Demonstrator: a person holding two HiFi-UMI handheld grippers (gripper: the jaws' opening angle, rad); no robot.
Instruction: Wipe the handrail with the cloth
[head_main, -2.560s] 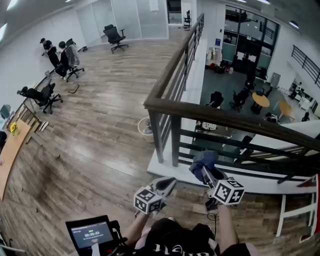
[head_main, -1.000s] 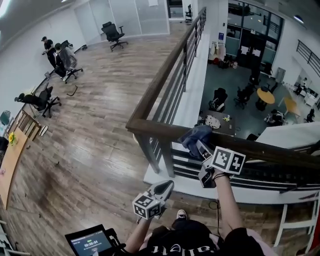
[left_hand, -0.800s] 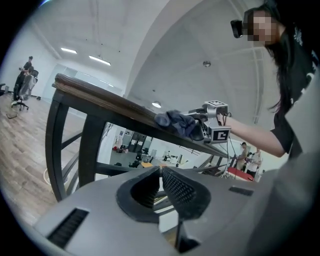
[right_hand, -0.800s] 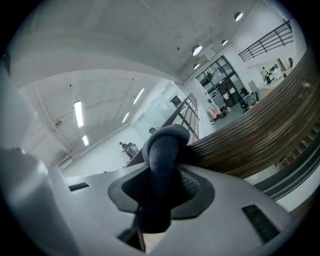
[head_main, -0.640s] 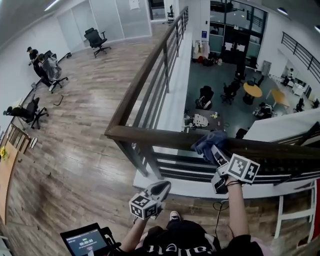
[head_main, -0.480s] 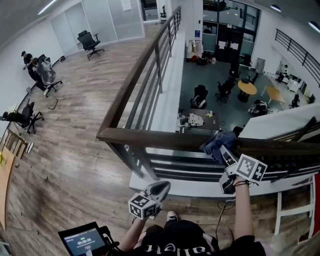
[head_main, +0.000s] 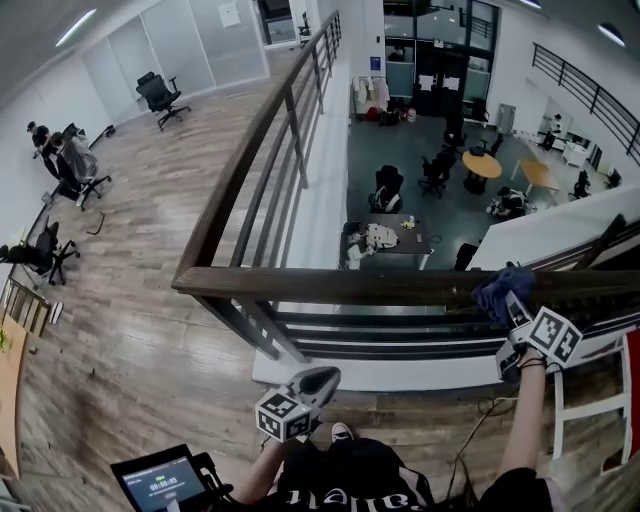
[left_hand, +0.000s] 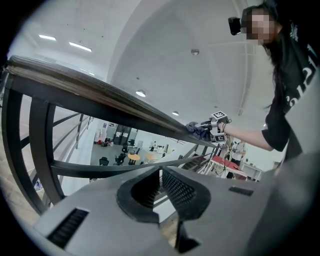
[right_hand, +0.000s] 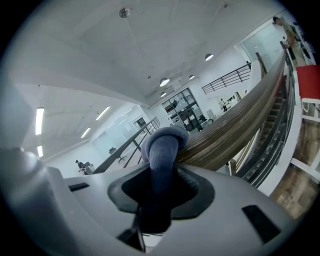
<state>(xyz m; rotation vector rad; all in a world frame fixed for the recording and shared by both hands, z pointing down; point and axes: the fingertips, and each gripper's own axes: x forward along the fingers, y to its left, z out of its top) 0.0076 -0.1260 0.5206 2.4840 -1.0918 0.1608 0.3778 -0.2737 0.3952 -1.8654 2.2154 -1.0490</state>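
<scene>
My right gripper (head_main: 512, 312) is squeezed tight on the blue cloth (head_main: 499, 289). The cloth sticks out past the jaws in a soft lump and presses on top of the brown handrail (head_main: 340, 285). In the head view the cloth sits out at 3 o'clock, on the rail that runs across in front of me. Half a second ago it was nearer the middle of that rail. Now it has slid along the wood toward 3 o'clock, and my right arm reaches farther out to that side. Before that, it was close to the corner where the two rails meet.

My left gripper (head_main: 316, 379) is low down at 6 o'clock, close to my body, just as it was before. Its jaws are pressed together and hold nothing. It is well apart from the rail and points up at it from below.

A small screen (head_main: 157, 477) glows at 7 o'clock, near my legs.
</scene>
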